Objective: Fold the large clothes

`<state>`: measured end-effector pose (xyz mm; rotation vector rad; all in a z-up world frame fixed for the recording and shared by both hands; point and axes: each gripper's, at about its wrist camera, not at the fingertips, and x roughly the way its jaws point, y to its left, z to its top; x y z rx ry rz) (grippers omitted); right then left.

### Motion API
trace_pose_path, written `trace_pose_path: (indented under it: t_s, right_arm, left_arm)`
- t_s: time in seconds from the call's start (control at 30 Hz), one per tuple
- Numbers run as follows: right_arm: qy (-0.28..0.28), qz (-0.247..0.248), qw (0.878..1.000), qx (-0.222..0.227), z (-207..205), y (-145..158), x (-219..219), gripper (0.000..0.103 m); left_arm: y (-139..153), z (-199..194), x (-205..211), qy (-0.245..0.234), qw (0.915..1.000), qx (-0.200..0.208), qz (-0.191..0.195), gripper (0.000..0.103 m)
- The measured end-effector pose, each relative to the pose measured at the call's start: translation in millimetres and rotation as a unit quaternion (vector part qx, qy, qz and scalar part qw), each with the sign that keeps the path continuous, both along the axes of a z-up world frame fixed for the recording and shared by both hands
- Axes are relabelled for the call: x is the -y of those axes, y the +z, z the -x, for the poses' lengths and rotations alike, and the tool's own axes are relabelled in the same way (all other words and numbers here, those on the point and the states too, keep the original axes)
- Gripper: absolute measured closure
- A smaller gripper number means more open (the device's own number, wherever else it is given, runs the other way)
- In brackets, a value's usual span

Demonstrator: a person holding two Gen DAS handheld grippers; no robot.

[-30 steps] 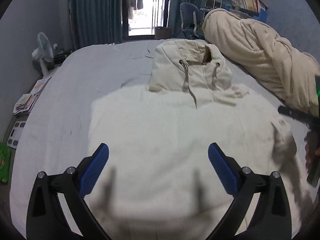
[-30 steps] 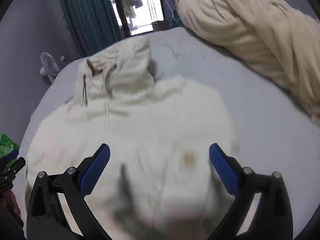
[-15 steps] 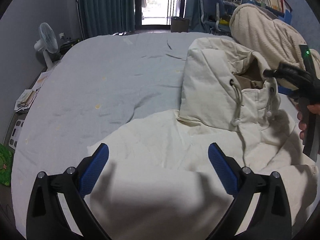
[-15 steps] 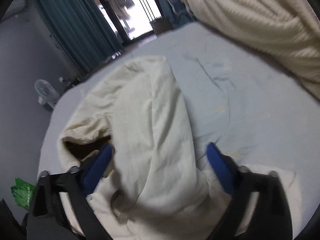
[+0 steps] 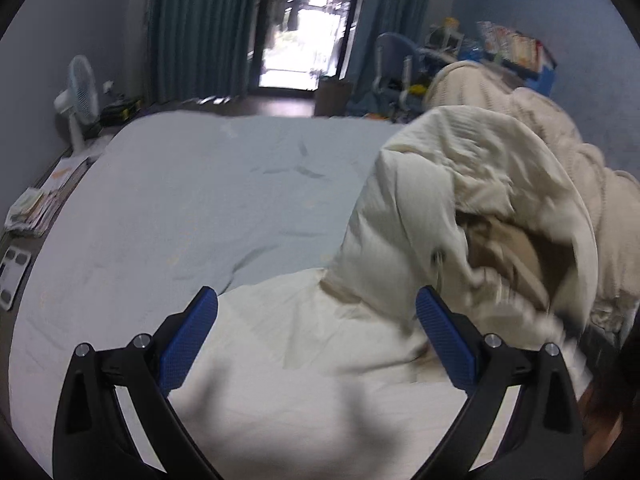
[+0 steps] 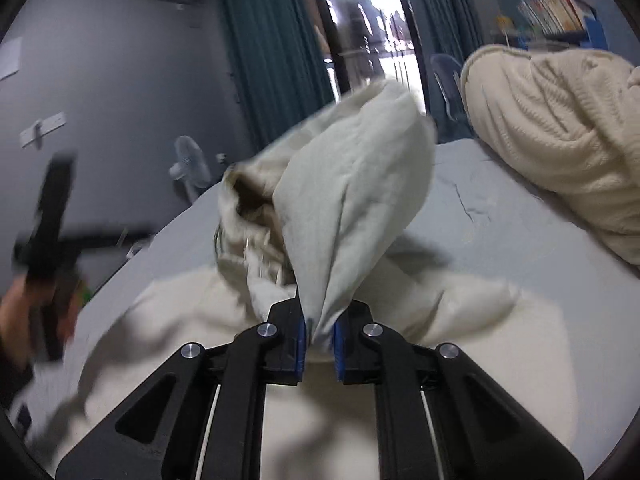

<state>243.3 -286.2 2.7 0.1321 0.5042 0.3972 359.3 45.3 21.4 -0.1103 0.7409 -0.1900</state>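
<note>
The right tool (image 6: 319,334) is pinching the cream hoodie's (image 5: 320,360) hood (image 6: 352,200), now lifted off the bed (image 5: 180,200), while the left tool (image 5: 316,336) is gaping wide.

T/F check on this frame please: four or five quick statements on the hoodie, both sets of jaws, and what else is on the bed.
1. The right gripper has its jaws shut on the hood. True.
2. The left gripper clamps the hoodie. False: its jaws stand wide open with nothing pinched.
3. The hood lies flat on the bed sheet. False: it is lifted up off the bed.
4. A knitted cream blanket is bundled at the bed's edge. True.
5. The curtains are red. False: they are dark teal.
</note>
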Motion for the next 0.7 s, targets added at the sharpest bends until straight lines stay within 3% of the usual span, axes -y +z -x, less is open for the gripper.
trace_pose_path:
  t_s: [0.13, 0.23, 0.33, 0.4, 0.43, 0.47, 0.53, 0.57, 0.63, 0.67, 0.7]
  right_arm:
    - [0.019, 0.039, 0.998, 0.035, 56.3, -8.2, -4.8, 0.093]
    - [0.037, 0.051, 0.998, 0.028, 77.4, -12.7, -4.7, 0.093]
    - [0.043, 0.048, 0.998, 0.01, 91.5, -18.3, 0.6, 0.092]
    - [0.043, 0.051, 0.998, 0.001, 91.9, -21.9, 2.1, 0.092]
    - [0.042, 0.049, 0.998, -0.004, 88.7, -21.3, 4.7, 0.092]
    - [0.038, 0.045, 0.998, -0.011, 86.9, -20.7, 7.6, 0.092]
    - [0.034, 0.032, 0.998, -0.03, 85.1, -19.4, 12.7, 0.09]
    - [0.03, 0.029, 0.998, -0.05, 84.0, -18.2, 16.6, 0.086]
    - [0.025, 0.044, 0.996, -0.075, 93.8, -15.6, 17.0, 0.065]
    - [0.026, 0.048, 0.995, -0.083, 94.6, -13.2, 21.0, 0.037]
    - [0.034, 0.044, 0.995, -0.083, 102.8, -8.8, 25.3, 0.022]
  left_arm:
    - [37.9, 13.4, 29.7, -0.058, 0.9974, 0.041, 0.009, 0.008]
    - [60.2, 18.3, 53.8, -0.098, 0.9931, 0.065, -0.003, 0.008]
    - [70.2, 16.8, 86.3, -0.145, 0.9862, 0.064, -0.048, 0.009]
    - [67.7, 13.9, 104.3, -0.169, 0.9804, 0.055, -0.086, 0.029]
    - [65.5, 13.3, 112.0, -0.189, 0.9771, 0.042, -0.087, 0.067]
    - [63.6, 15.0, 115.9, -0.197, 0.9765, 0.028, -0.081, 0.088]
    - [64.3, 27.1, 114.5, -0.198, 0.9765, 0.038, -0.076, 0.089]
    - [65.6, 41.0, 111.4, -0.203, 0.9753, 0.048, -0.072, 0.09]
    - [66.5, 69.7, 98.4, -0.198, 0.9763, 0.063, -0.059, 0.092]
    - [64.1, 88.8, 90.4, -0.196, 0.976, 0.074, -0.061, 0.092]
    - [58.9, 108.0, 83.8, -0.194, 0.975, 0.081, -0.071, 0.092]
